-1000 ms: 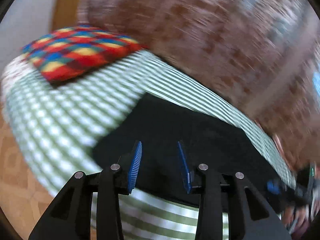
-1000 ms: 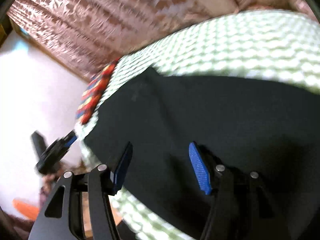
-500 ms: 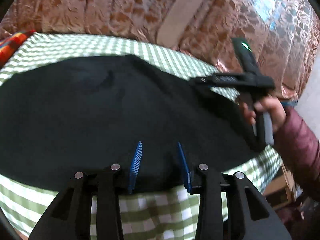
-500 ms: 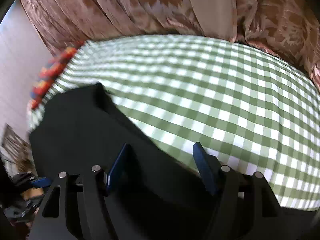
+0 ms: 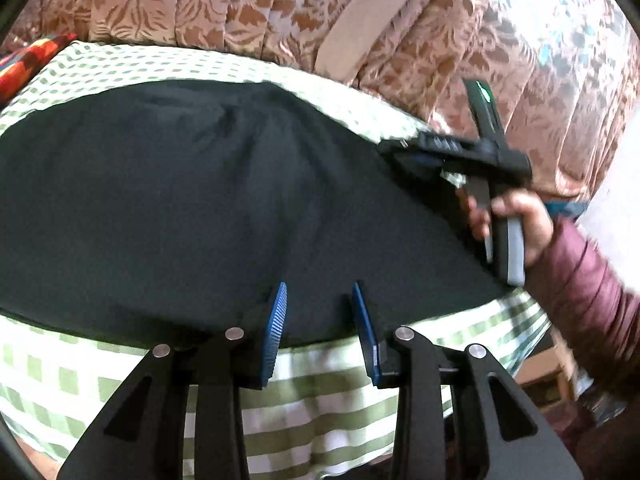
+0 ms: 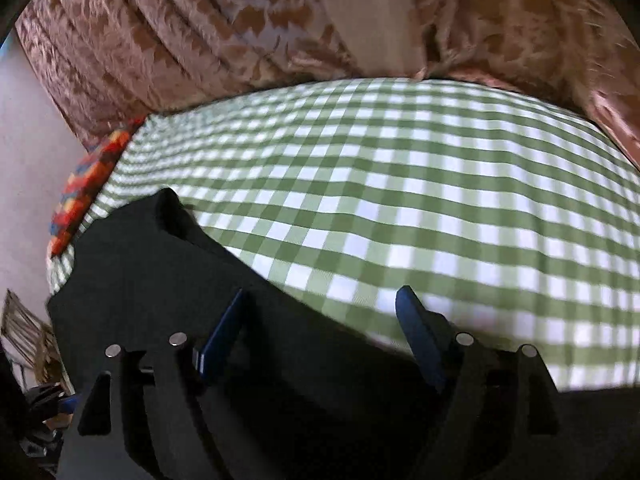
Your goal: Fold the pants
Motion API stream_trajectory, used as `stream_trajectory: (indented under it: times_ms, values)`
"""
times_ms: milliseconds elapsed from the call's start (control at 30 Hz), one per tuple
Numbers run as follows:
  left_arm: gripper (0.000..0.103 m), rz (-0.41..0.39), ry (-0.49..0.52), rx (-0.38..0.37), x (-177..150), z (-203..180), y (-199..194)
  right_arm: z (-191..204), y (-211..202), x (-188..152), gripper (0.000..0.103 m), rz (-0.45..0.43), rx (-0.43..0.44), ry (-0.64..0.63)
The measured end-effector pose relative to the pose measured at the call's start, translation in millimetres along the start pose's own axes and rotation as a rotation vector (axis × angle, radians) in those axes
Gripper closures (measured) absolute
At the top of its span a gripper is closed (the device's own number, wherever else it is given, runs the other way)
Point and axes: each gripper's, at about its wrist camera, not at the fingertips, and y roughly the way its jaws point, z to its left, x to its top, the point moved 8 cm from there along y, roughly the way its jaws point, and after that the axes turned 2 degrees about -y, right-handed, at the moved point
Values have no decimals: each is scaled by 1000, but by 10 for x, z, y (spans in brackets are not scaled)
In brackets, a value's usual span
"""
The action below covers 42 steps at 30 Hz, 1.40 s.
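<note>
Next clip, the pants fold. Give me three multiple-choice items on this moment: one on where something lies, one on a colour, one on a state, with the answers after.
1. Where do the pants lie?
A. on the checked cover
B. on the floor
C. over a chair

2. What colour are the pants?
A. red
B. black
C. white

3. How do the left tongs stand?
A. shut tight on the cover
B. parted over the near edge of the pants, nothing pinched
C. holding the pillow

Answers: 1 A, dark cloth spreads across the green and white checks. 2 B, black in both views. 3 B, a clear gap shows between the blue pads, with cloth behind, not clamped.
</note>
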Motion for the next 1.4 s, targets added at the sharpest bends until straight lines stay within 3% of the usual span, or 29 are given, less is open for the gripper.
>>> stream_trajectory:
  times_ms: [133, 300, 433, 500, 667, 900, 1000, 1067, 1200, 1400]
  values:
    - [70, -20, 35, 6, 71, -104, 8, -10, -415, -190, 27, -36, 21, 21]
    - [70, -21, 76, -1, 115, -259, 96, -36, -777, -673, 27, -2, 21, 27]
    - [70, 16, 104, 3, 26, -325, 207, -248, -1047, -1124, 46, 22, -17, 83]
    - [70, 58, 123, 43, -81, -283, 295, -357, -1142, -1310, 47, 38, -44, 94]
    - [70, 58, 121, 55, -164, -236, 288, -540, -1332, -1585, 52, 0, -34, 140]
    - [70, 36, 99, 24, -18, -350, 195, -976, -1812, -1629, 51, -129, 80, 401]
    - [70, 17, 97, 0, 53, -461, 182, -1505, -2190, -1733, 51, -237, 56, 586]
    - [70, 16, 108, -9, 76, -540, 213, -1810, -2411, -1827, 62, -304, 24, 685]
    - [70, 36, 145, -15, 70, -698, 315, -2487, -2780, -2030, 58, -427, -57, 920]
    - [70, 69, 168, 4, 6, -736, 410, -2867, -2921, -2002, 55, -467, -110, 1026]
